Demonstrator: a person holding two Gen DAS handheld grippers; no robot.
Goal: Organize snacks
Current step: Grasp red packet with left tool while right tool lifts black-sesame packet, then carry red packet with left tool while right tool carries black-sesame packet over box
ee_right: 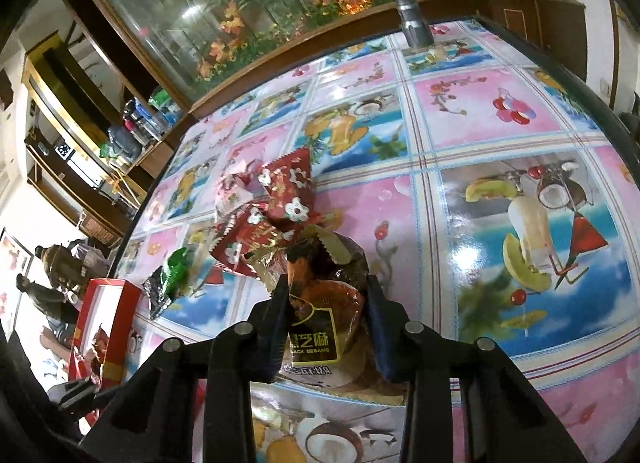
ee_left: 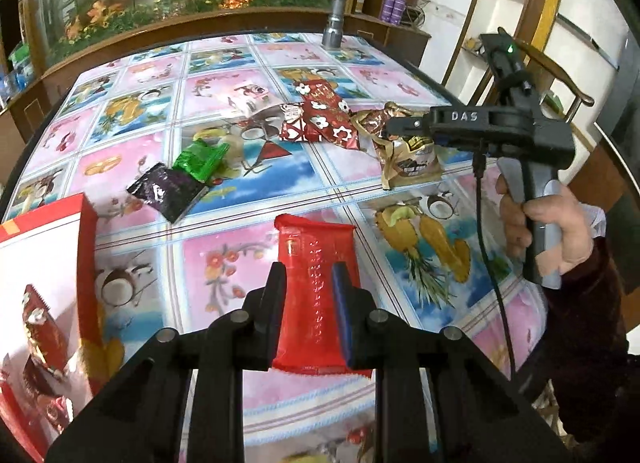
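Over the fruit-print counter [ee_left: 224, 199], left tongs [ee_left: 310, 295] clenched a flat red plastic snack packet [ee_left: 314, 259], bound for the red-rimmed box [ee_left: 86, 247]; right tongs [ee_right: 328, 317] gripped a brown sesame pouch [ee_right: 320, 315], likely next.

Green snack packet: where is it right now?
Left wrist view: the green packet lies on the table left of centre, overlapping the black packet, left of the red flowered wrappers.
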